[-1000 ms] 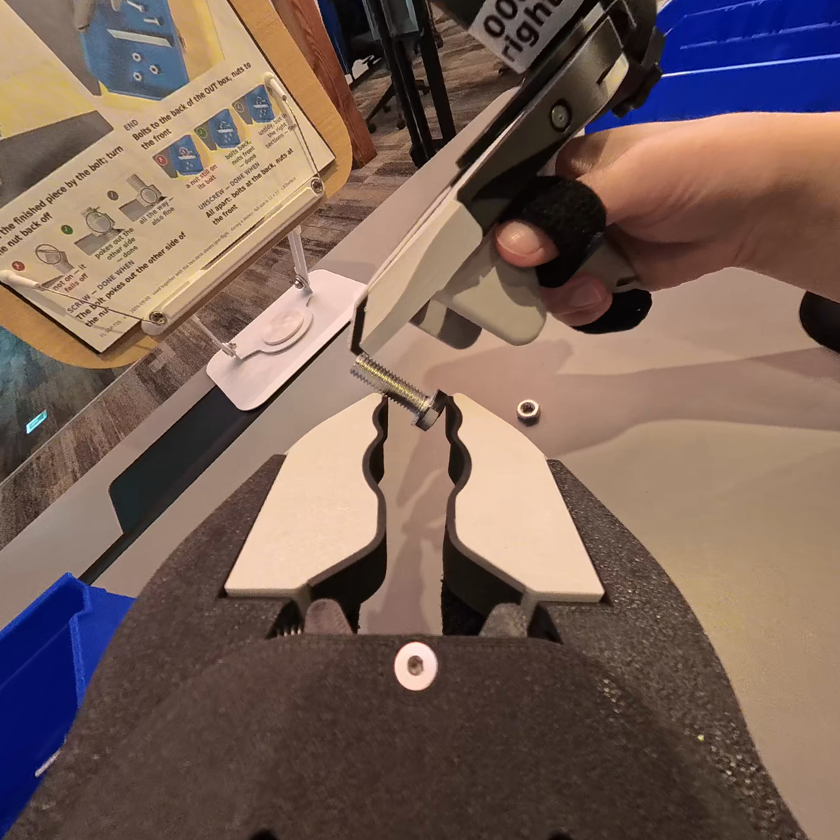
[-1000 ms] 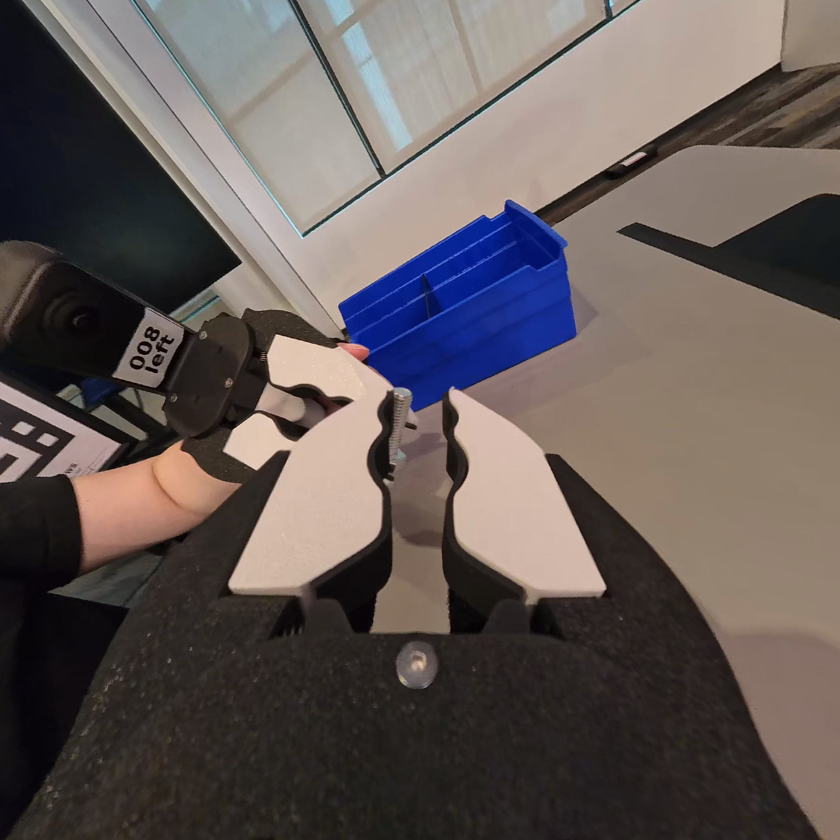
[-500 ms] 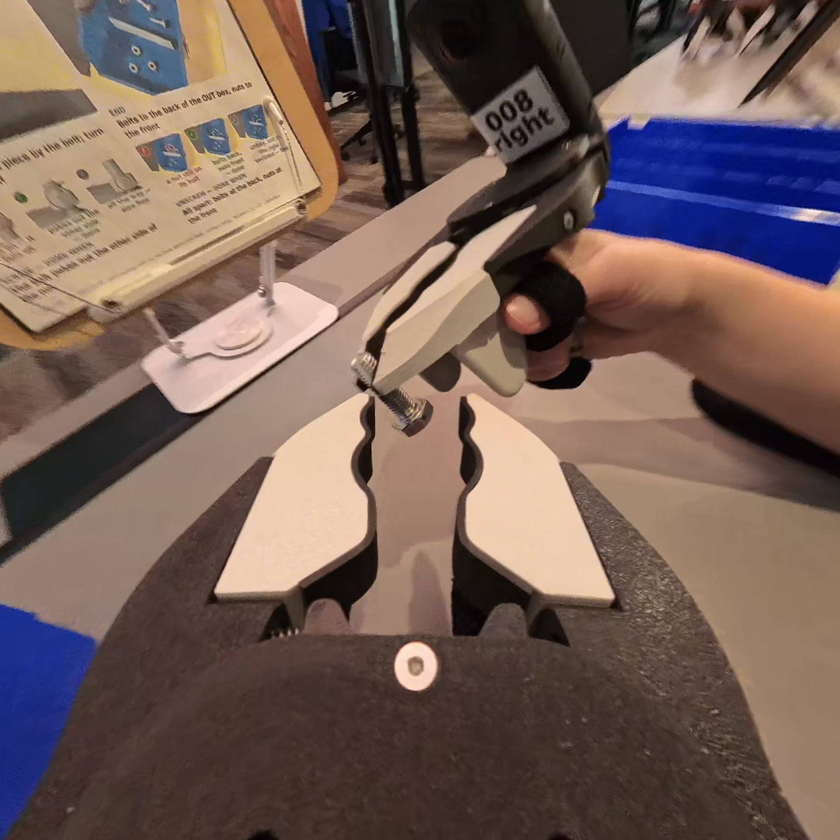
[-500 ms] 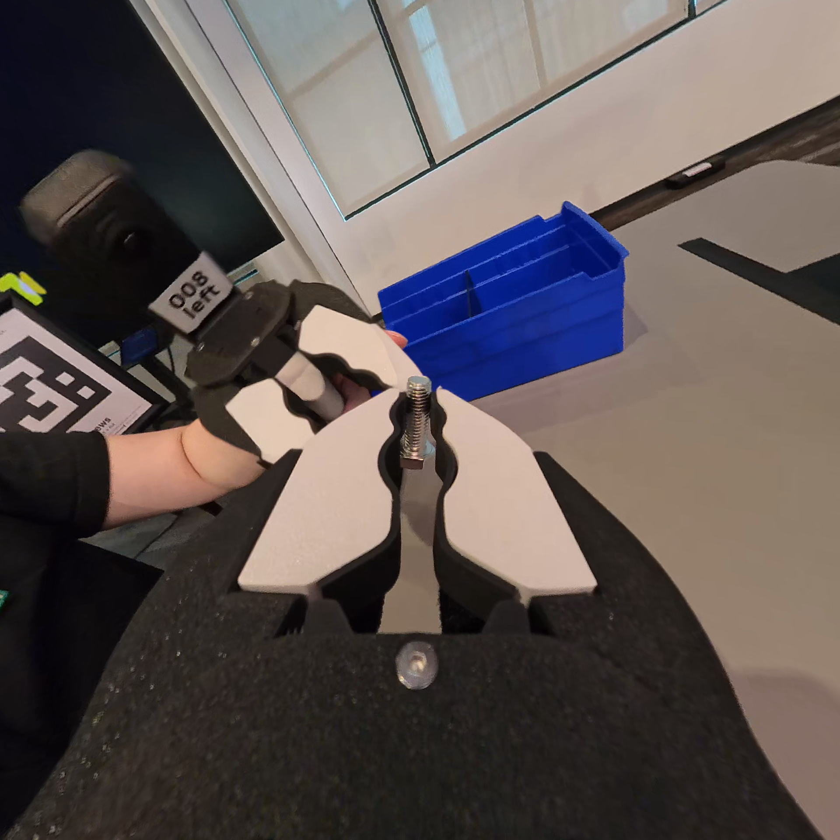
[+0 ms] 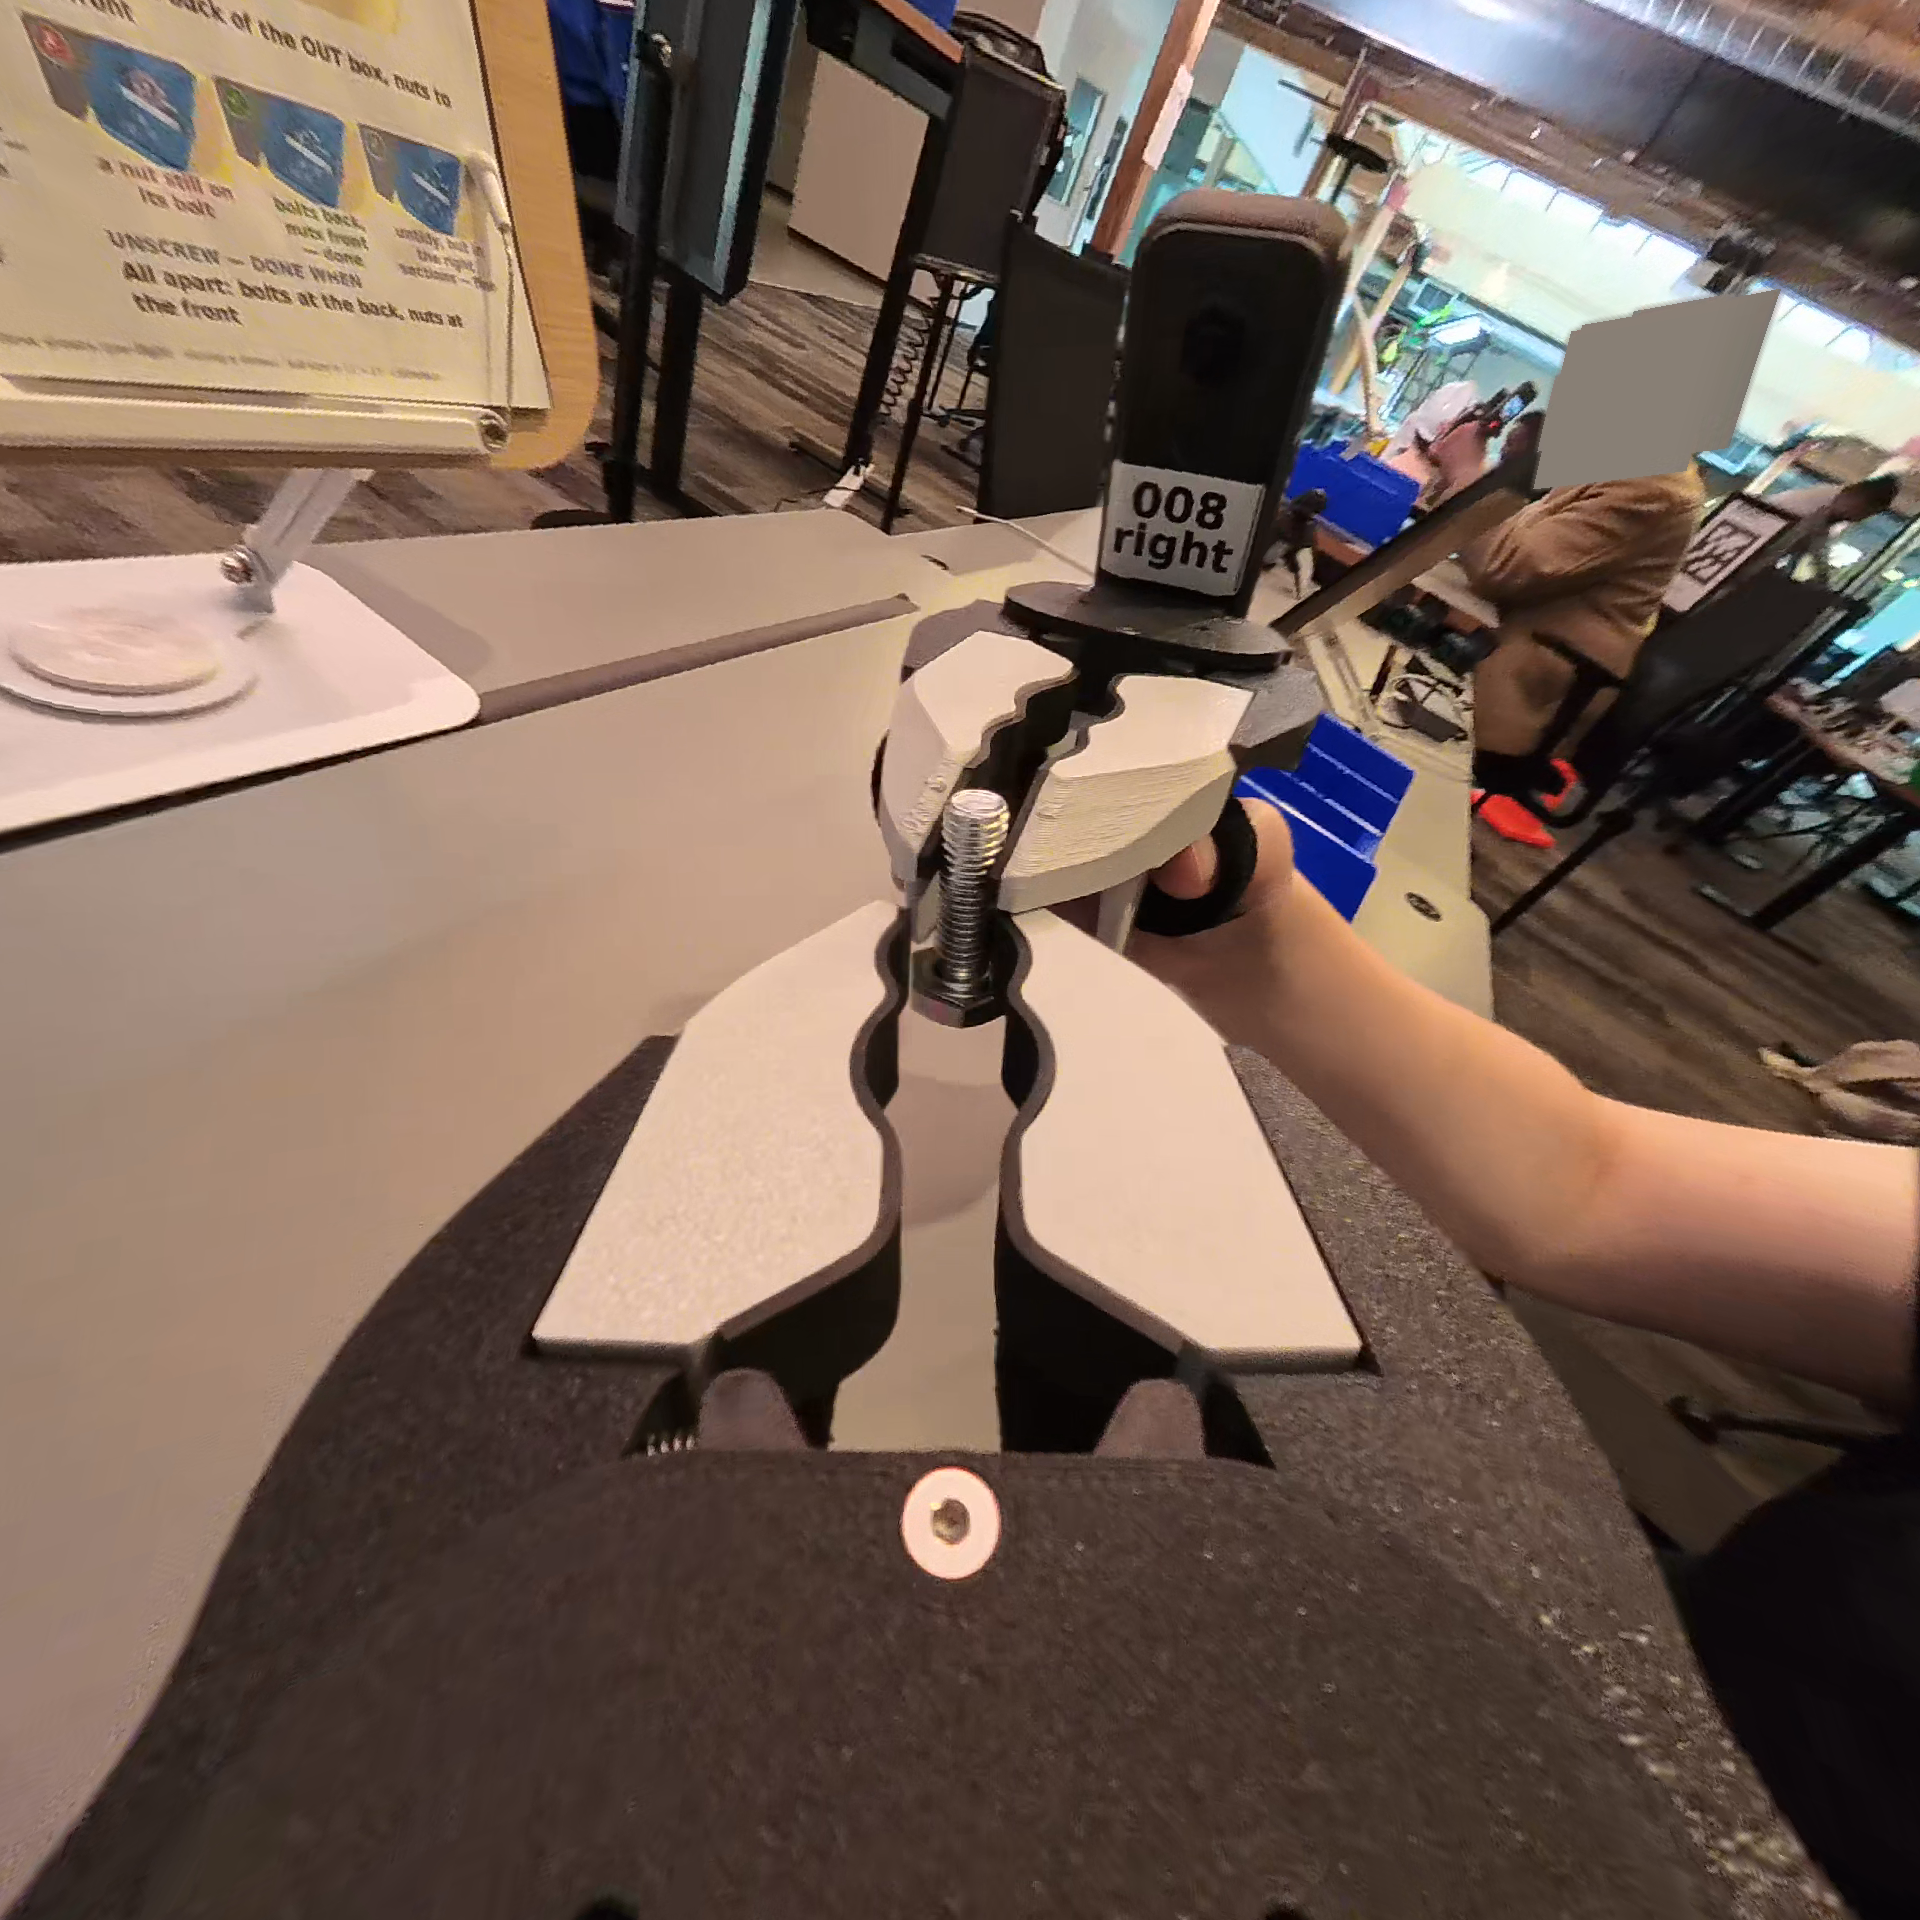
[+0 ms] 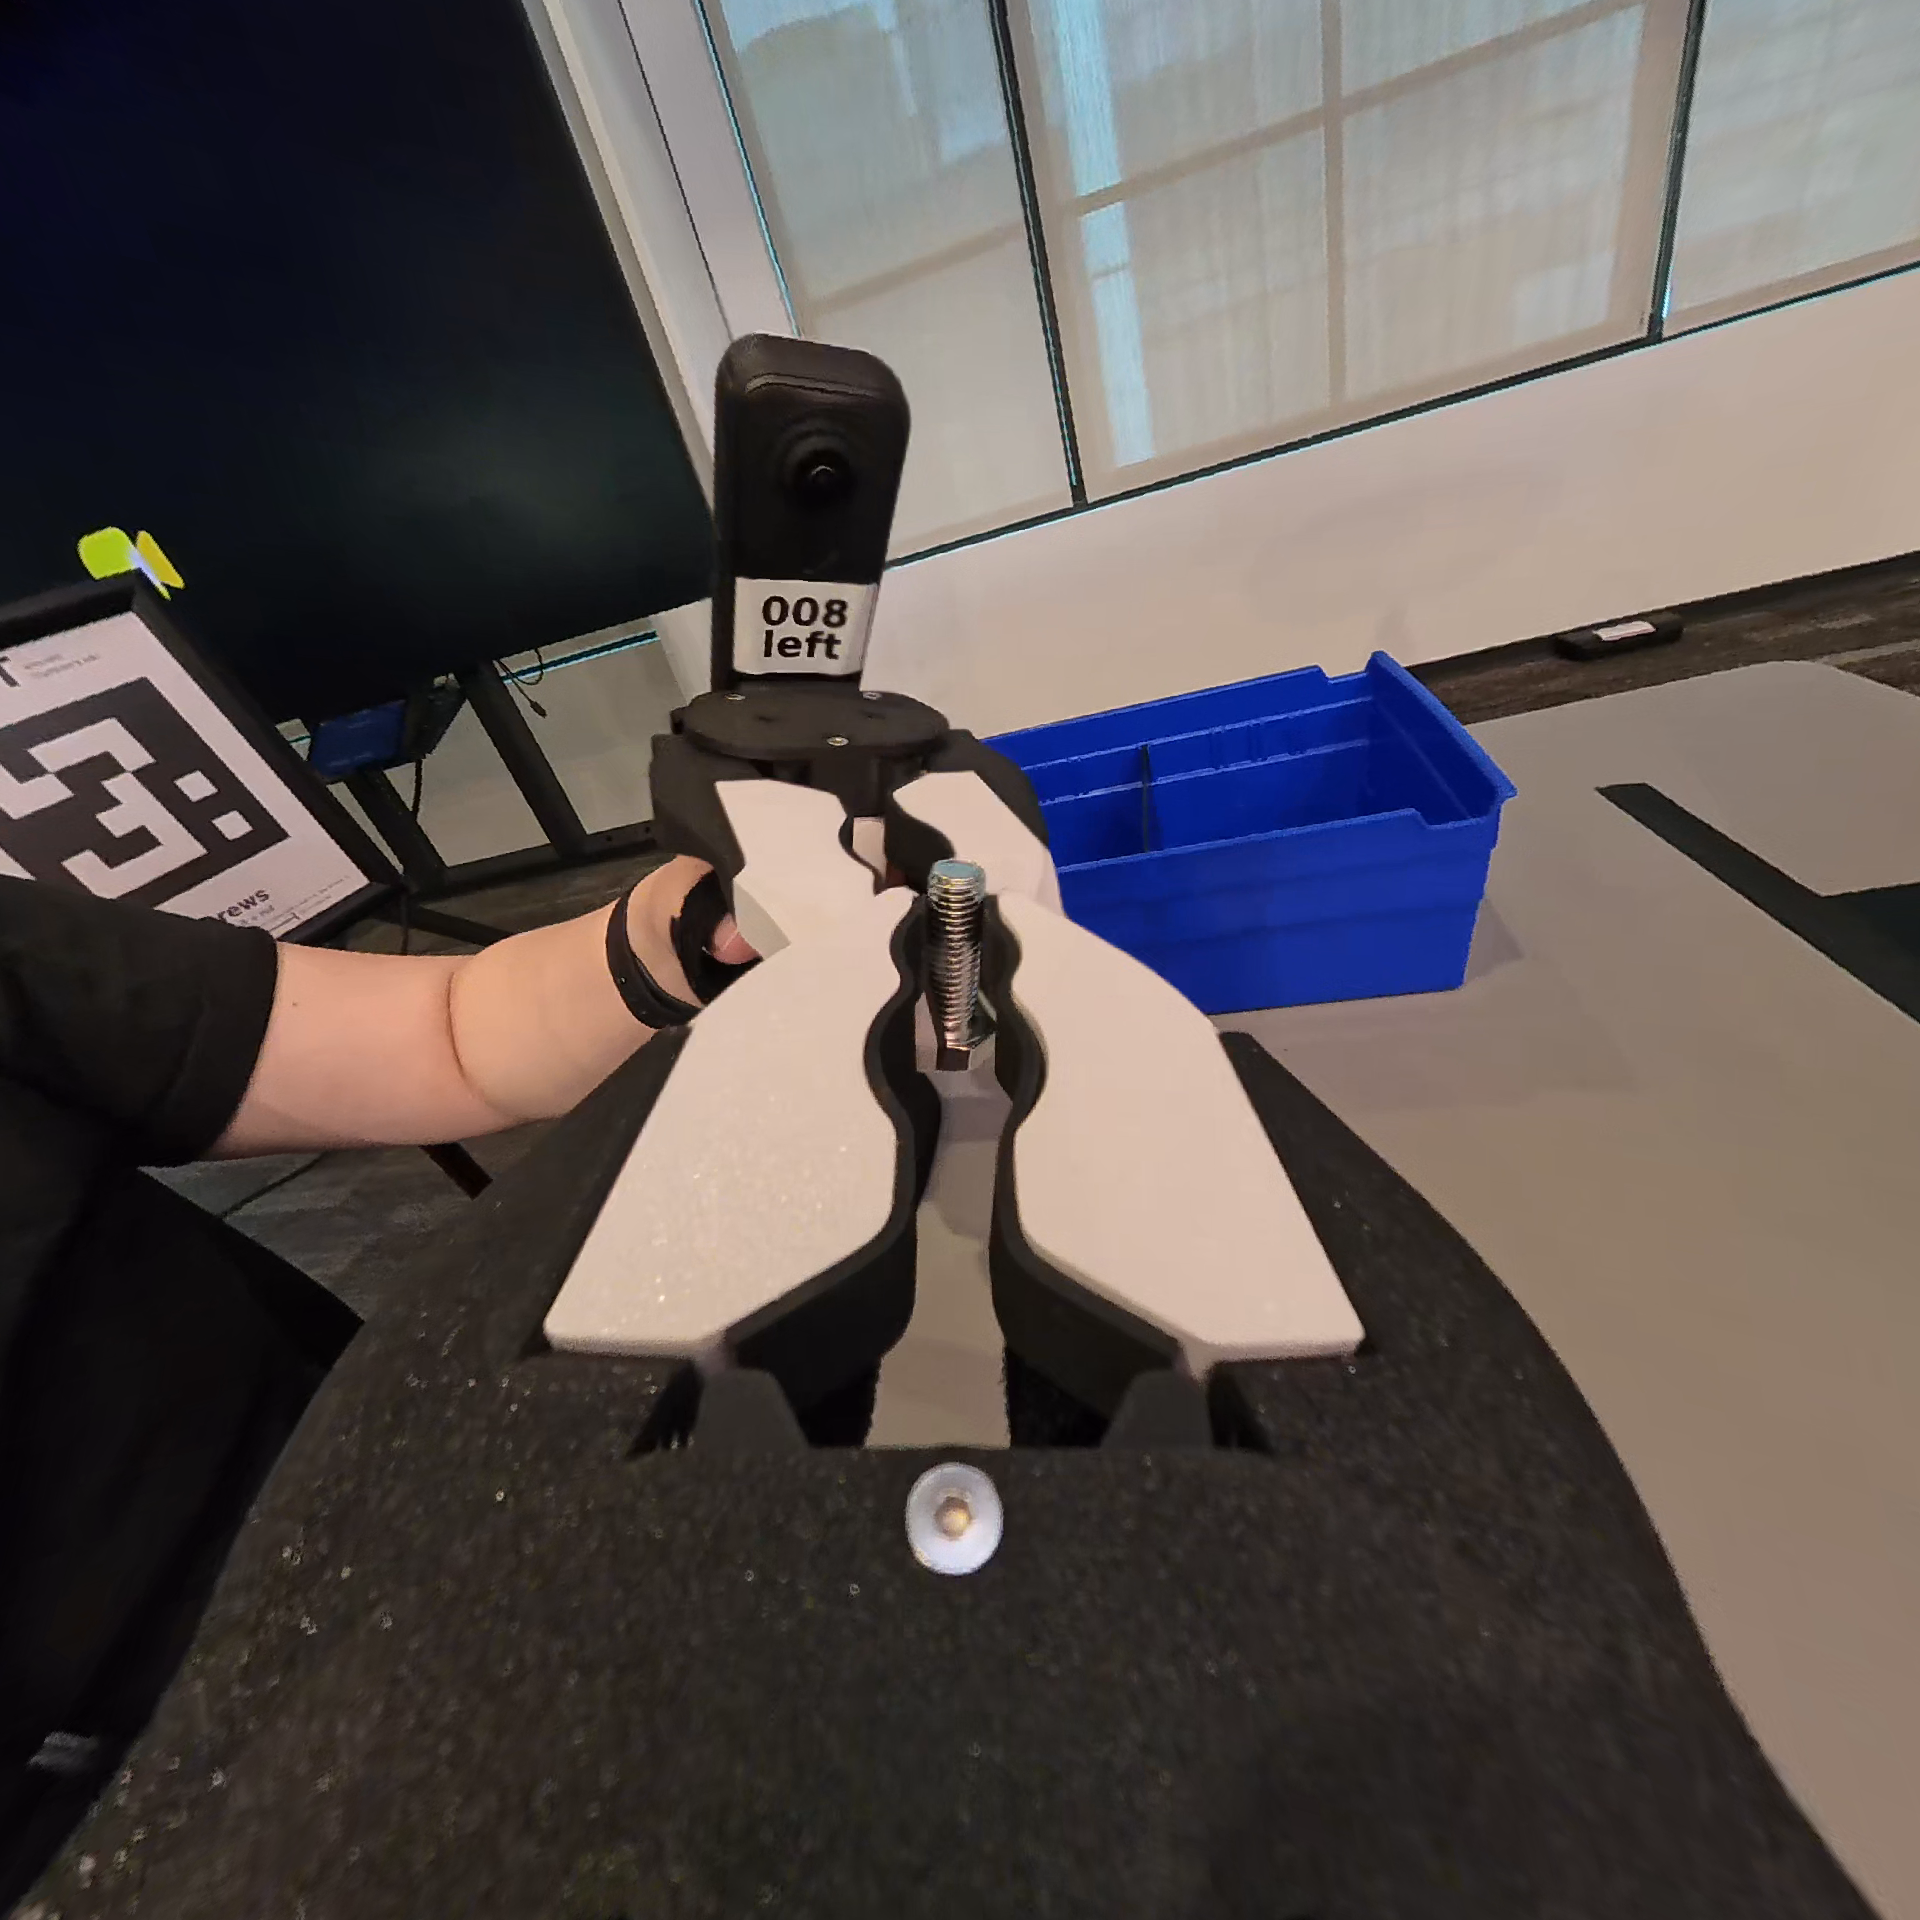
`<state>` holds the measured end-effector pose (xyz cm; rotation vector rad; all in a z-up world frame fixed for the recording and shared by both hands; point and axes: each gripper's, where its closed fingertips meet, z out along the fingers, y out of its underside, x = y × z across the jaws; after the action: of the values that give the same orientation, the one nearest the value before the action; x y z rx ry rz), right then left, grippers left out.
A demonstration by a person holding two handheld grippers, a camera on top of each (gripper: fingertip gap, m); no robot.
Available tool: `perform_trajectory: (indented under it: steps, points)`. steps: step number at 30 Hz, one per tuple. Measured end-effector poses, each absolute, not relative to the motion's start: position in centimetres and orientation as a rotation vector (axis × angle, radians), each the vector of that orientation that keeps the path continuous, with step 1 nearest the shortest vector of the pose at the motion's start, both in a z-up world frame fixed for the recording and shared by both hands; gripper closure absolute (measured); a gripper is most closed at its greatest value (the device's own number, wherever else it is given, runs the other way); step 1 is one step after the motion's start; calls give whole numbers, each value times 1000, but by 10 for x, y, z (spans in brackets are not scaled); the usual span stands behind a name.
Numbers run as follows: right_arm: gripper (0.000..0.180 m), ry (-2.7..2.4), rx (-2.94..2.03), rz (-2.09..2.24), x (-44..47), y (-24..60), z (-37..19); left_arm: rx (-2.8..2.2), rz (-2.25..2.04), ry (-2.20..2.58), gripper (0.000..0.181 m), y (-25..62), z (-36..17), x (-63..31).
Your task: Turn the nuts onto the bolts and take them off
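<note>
the short silver threaded steel bolt (image 6: 954, 971) stands upright in the air above the grey surface (image 6: 1621, 1143), its shank clamped between the pads of the right hand-held gripper (image 6: 956, 961). the left hand-held gripper (image 5: 951, 961) is open, jaws flanking the hex head (image 5: 954, 1000) without pinching it. judged small, light, rigid and slick; the flat-sided head looks the surest hold. no nut shows. blue plastic divided bin (image 6: 1278, 831) and white stand base (image 5: 239, 675) sit well apart, blocking nothing.
</note>
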<state>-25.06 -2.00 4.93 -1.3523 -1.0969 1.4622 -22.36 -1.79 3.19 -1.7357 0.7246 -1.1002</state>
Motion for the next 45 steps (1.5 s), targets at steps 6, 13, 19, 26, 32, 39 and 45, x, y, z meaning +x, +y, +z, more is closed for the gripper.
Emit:
perform_trajectory:
  steps: [6,13,19,26,32,39,45]
  points:
    - [170,-1088,-1385,1476,-249,-17,46,-1746,-1133,743,167,-16,29,-222]
    - [170,-1054,-1429,1502,-249,-12,43,-1768,-1173,731,171,-13,28,-222]
    - [171,-1029,-1432,1517,-246,-8,43,-1764,-1199,730,171,-11,28,-219]
    - [159,-1008,-1379,1532,-241,-7,52,-1756,-1168,735,171,-9,24,-219]
    - [167,-1262,-1400,1198,-194,-1,36,-1777,-1029,740,171,-7,13,-236]
    - [165,-1695,-1723,740,-145,12,-91,-1826,-940,730,171,-4,4,-256]
    - [161,-1794,-1724,625,-150,17,-132,-1835,-947,719,171,-7,4,-261]
